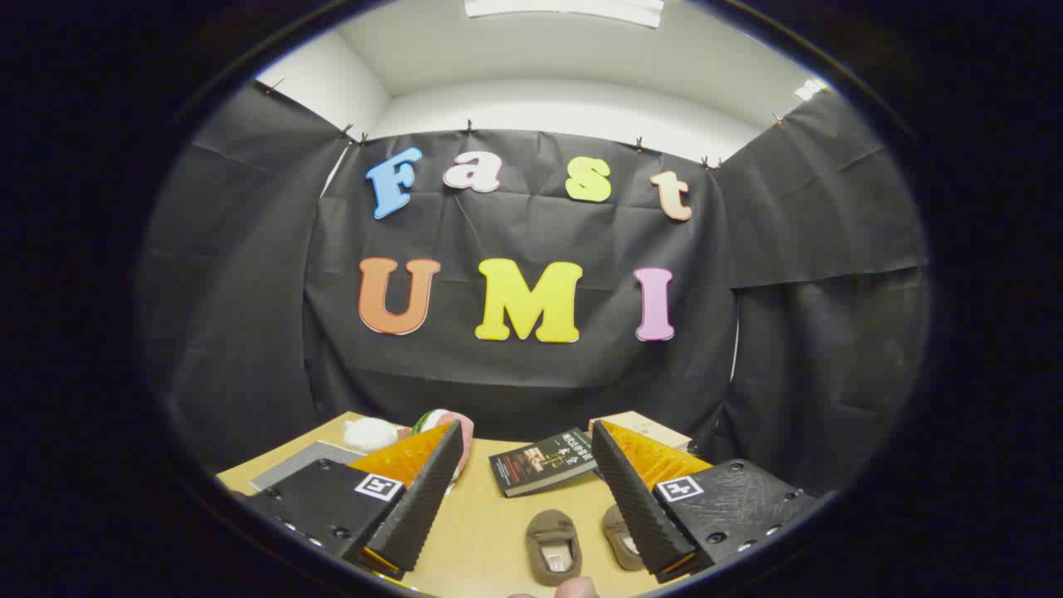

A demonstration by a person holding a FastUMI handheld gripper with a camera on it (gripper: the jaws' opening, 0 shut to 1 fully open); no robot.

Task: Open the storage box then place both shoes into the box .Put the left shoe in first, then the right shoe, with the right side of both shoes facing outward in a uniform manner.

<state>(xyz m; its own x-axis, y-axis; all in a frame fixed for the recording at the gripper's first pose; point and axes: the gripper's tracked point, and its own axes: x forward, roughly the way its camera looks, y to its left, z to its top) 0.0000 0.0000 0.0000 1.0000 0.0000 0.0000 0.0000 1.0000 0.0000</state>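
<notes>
A: Start at the far left of the bench point(482, 531). What's there?

B: A flat grey board point(303, 463), then something white and fluffy point(369, 433) with a pink and green soft thing point(444, 419) beside it, partly hidden by the left finger. Toward the middle a dark book point(544, 461) lies flat, and at the far right sits a pale box-like object point(648, 428). I can't tell whether that is the storage box, or whether it's open.

A: And the shoes?

B: Two small brown ones, close in. One shoe point(553, 544) lies between the fingers, opening up. The other shoe point(619, 536) is just right of it, half covered by the right finger. Which is the left shoe I can't say.

A: The gripper point(527, 486)?

B: Jaws released, spread wide, holding nothing, raised above the bench.

A: What could go wrong?

B: By my reading the box hasn't been dealt with, so going for a shoe first would break the order. Picking the wrong shoe is likely too, as they look alike. And the shoes are soft, so a pinch on one edge could let it twist and end up facing the wrong way.
</notes>
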